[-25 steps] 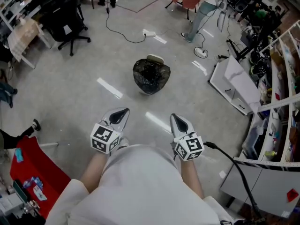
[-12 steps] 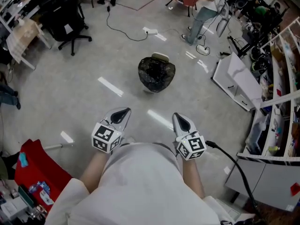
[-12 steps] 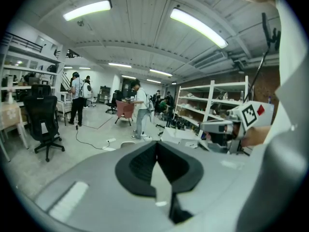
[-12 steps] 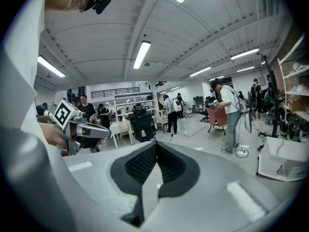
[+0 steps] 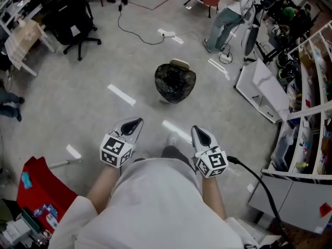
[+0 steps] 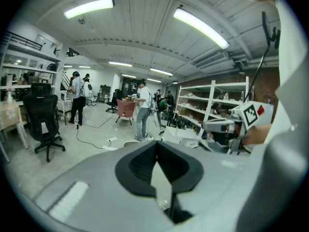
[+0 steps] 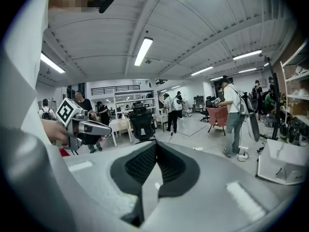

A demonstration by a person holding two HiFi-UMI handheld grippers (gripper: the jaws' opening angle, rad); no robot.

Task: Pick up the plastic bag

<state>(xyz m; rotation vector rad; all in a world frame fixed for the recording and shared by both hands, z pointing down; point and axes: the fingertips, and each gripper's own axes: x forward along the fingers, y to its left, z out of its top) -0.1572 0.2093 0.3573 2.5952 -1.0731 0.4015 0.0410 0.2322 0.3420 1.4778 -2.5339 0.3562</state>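
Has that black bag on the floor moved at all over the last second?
No. The black bag sits just as near the white power strip as before; only the head view has shifted slightly.

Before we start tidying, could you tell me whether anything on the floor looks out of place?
The black bag sits alone in the middle of the open floor. A loose cable trails across the floor beyond it.

Black office chair upper left; power strip on floor; white shelving at right; red sheet lower left
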